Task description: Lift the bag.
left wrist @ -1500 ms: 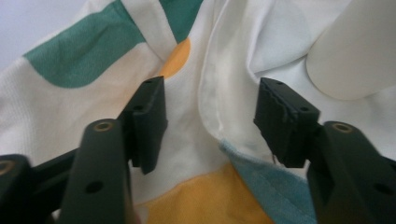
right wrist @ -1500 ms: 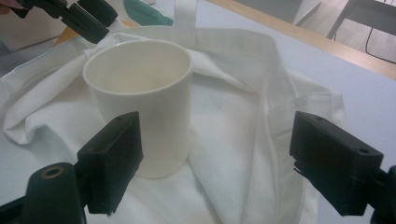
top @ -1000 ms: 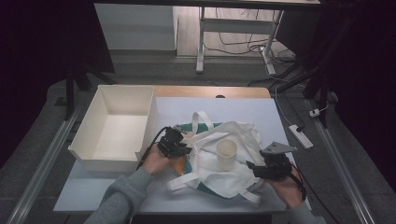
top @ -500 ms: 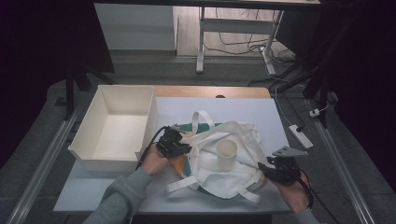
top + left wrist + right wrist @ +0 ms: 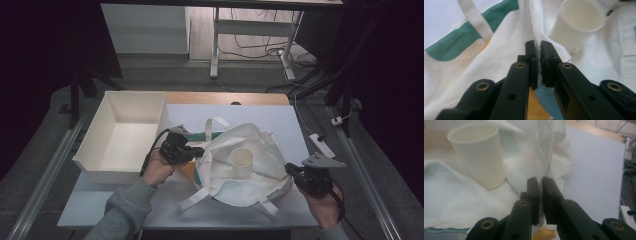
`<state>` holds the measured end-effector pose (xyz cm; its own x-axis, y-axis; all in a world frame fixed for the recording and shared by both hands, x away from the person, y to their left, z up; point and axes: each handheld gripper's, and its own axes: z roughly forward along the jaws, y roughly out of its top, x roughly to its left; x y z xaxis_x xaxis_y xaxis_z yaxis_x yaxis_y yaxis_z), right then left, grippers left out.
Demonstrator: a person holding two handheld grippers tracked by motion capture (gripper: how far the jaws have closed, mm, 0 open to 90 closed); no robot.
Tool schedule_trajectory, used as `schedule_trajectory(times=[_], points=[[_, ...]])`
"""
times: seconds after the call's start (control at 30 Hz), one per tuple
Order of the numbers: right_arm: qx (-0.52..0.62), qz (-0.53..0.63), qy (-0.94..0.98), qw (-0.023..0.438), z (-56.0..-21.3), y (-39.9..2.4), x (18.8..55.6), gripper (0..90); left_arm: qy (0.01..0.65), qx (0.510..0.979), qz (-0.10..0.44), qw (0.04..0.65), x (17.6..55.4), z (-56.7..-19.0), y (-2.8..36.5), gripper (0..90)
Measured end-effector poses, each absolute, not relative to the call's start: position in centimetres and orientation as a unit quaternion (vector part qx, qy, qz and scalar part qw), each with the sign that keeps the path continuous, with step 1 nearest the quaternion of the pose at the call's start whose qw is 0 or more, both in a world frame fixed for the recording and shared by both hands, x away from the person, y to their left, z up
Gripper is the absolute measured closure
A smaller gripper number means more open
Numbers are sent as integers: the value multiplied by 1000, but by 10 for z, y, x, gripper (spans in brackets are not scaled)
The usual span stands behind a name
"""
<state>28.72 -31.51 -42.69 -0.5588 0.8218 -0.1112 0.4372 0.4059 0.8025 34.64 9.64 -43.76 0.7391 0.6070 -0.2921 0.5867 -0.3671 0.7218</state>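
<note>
A white cloth bag with a green stripe and loose handles lies on the table, and a white cup stands upright in its middle. My left gripper is shut on the bag's left edge, with a fold of cloth pinched between the pads and the cup just beyond. My right gripper is at the bag's right edge. Its jaws have just been closing and now pinch thin cloth. The cup stands to their left.
An open white box sits at the table's left, close to my left hand. A power strip lies off the right edge. The pale table top shows bare in front of the bag.
My right gripper moved right to the bag's right edge and closed on the cloth. The left gripper rose a little, and the bag's sides lifted around the cup.
</note>
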Motion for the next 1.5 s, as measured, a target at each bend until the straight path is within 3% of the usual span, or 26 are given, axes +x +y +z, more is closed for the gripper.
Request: schedule_trajectory(times=[0.63, 1.2, 1.5], points=[[384, 451, 744, 310, -373, -338, 297, 864, 350, 790, 62, 500, 332, -385, 125, 851], [341, 523, 692, 363, -296, -338, 300, 873, 365, 738, 97, 559, 341, -339, 176, 863], [328, 539, 676, 380, -280, -332, 309, 878, 375, 720, 115, 573, 351, -323, 191, 865]])
